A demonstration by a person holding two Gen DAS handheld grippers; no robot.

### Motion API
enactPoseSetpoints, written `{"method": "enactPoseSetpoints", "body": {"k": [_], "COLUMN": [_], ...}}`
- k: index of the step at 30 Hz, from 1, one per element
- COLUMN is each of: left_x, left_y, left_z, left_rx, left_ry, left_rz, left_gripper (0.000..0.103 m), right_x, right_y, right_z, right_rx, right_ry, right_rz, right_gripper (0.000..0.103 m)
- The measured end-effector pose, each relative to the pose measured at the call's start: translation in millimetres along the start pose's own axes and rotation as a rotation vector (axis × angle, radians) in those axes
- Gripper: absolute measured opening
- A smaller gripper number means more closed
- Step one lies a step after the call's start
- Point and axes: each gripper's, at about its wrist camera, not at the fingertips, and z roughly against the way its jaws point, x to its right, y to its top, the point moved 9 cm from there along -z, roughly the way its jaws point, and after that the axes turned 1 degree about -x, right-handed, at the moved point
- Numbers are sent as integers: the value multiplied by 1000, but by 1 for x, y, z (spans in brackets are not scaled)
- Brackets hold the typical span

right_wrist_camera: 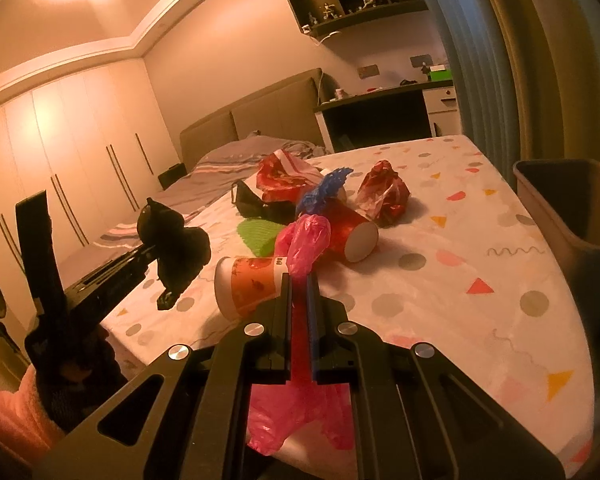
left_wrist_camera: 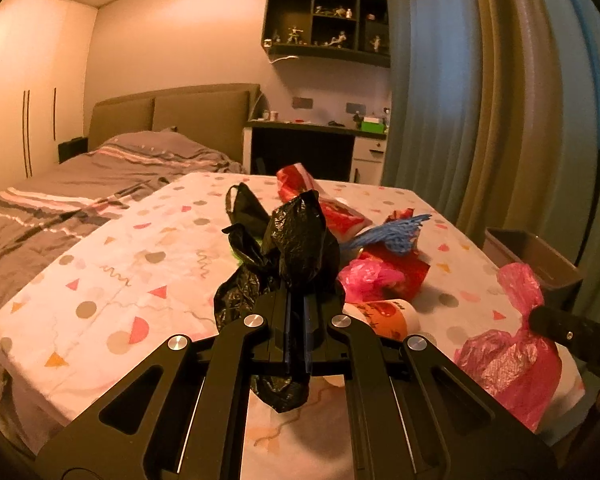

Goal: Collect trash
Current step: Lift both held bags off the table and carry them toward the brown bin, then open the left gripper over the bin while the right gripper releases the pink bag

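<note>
We have the left gripper [left_wrist_camera: 298, 300] clamped on a black plastic bag [left_wrist_camera: 300, 244], jaws nearly together, held above the table. Right gripper [right_wrist_camera: 300, 284] likewise pinched on a pink plastic bag [right_wrist_camera: 306, 240], off to the right and near, also raised.

You see a bed [left_wrist_camera: 100, 176] with grey sheets, white wardrobes [right_wrist_camera: 60, 152], a wall shelf [left_wrist_camera: 328, 24] and long curtains [left_wrist_camera: 480, 100].

Little legible text. Right gripper [left_wrist_camera: 540, 318] body carries white letters near the frame edge — only "DA" reads, the rest cut off. Orange paper cup [right_wrist_camera: 250, 282] shows printed marks and dark characters beside its rim — too blurred to read.
</note>
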Motion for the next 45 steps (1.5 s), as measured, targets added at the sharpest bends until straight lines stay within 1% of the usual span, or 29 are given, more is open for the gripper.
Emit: {"method": "enactPoseSetpoints", "body": {"k": [5,8,11,15,19,21,22,25,28,30,34,38,43,45], "left_x": [13,21,35,63,104,123,135,160,183,197,225,254,284,294], "left_y": [5,5,13,22,28,32,36,42,48,51,57,59,56,55], "left_z": [7,7,12,7,1,-9,-16,-28,-42,-53,-66,-78,-97,-103], "left_rx": [28,24,56,55,79,74,71,53,59,39,49,41,16,9], "left_ry": [-17,-37,-59,-129,-206,-240,-267,-316,-343,-369,-407,-448,-477,-501], "left_rz": [-33,-40,-65,-70,-112,-126,-125,-131,-151,-148,-168,-186,-226,-233], "left_gripper": [4,4,4,4,4,4,4,4,4,4,4,4,4,4], "right_x": [7,13,22,41,65,78,86,106,127,140,163,188,217,225], "right_y": [6,8,13,25,38,46,51,65,76,84,95,104,112,113], "right_z": [8,15,25,40,59,67,73,87,98,102,111,116,117,116], "right_rx": [30,45,71,117,171,198,218,267,306,333,372,398,423,429], "right_ry": [-16,-31,-64,-112,-185,-226,-255,-339,-405,-443,-491,-564,-610,-630], "right_rz": [-5,-11,-12,-34,-48,-59,-63,-68,-82,-87,-91,-84,-106,-109], "right_gripper": [7,7,7,7,7,7,7,7,7,7,7,7,7,7]}}
